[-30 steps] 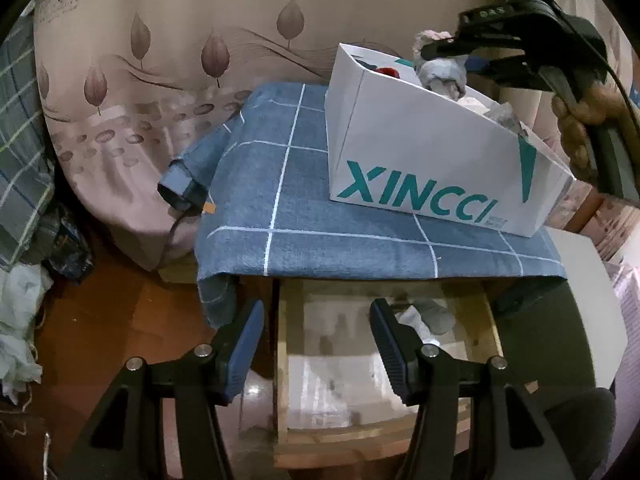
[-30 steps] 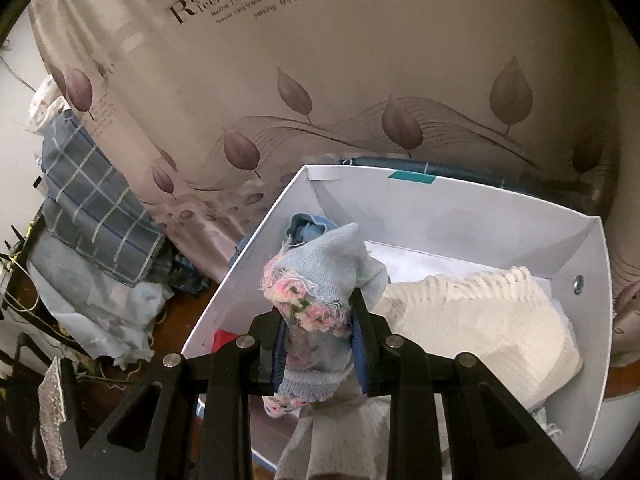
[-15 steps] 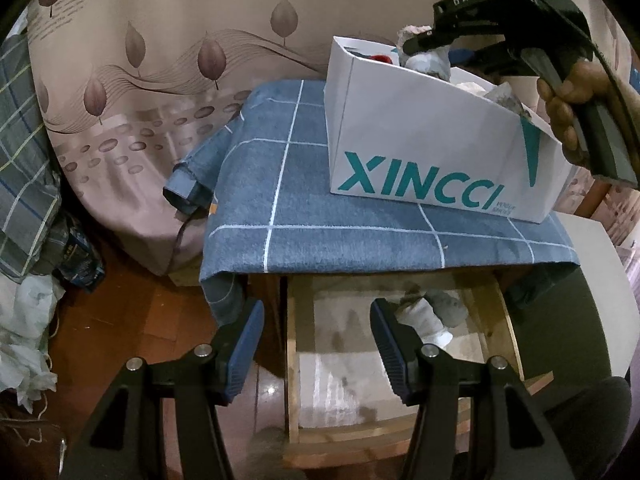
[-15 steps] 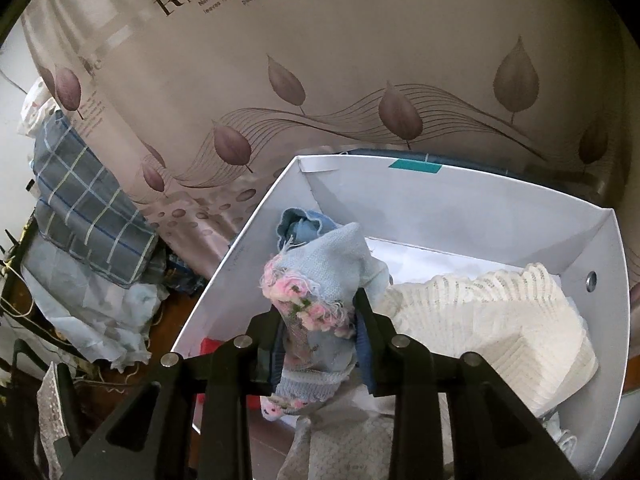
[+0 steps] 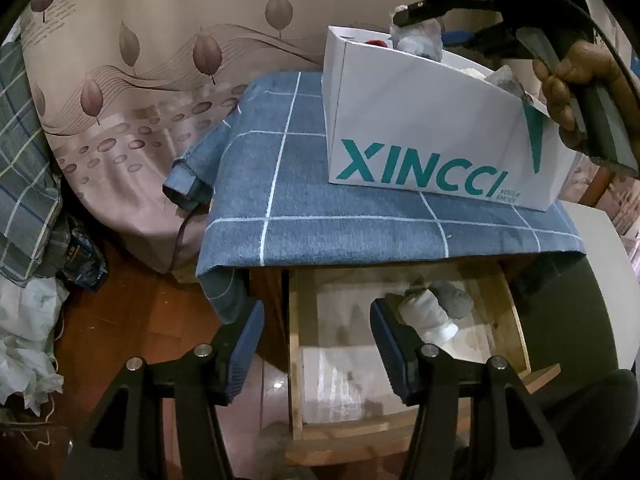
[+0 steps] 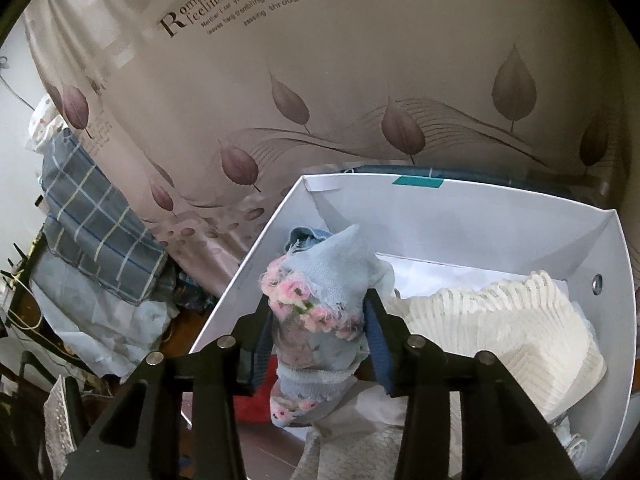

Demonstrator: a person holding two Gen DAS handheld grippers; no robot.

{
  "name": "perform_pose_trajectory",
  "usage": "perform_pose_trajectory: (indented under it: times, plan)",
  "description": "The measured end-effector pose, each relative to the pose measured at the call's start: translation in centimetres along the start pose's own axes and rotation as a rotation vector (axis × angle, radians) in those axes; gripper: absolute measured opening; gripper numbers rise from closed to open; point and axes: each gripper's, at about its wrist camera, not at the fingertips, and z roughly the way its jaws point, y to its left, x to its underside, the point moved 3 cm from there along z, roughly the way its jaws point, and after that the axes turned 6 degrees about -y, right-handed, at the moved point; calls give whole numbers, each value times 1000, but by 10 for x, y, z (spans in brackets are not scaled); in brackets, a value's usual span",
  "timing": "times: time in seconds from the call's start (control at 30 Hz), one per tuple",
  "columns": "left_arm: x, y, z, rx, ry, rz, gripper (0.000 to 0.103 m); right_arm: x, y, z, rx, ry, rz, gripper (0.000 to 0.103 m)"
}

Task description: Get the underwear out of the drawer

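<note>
Hovering above the open wooden drawer (image 5: 516,320), the left gripper (image 5: 318,330) has its jaws apart with nothing between them; rolled white and grey underwear (image 5: 428,312) lies in the drawer's far right corner. Right of that, over the white XINCCI box (image 6: 460,224), the right gripper (image 6: 318,340) has just been opening, its pads loosening around the pale-blue floral underwear (image 6: 320,300) between them.
</note>
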Motion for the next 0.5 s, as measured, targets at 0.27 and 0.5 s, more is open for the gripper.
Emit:
perform_pose_trajectory:
  times: [0.27,0.5]
  plan:
    - [0,3,3,2,16,-16,57,-4,-2,-30,-65,-120,38,52]
    - [1,0,6,-3,31,-10,57,-3,-3,-68,-99,-217,38,71]
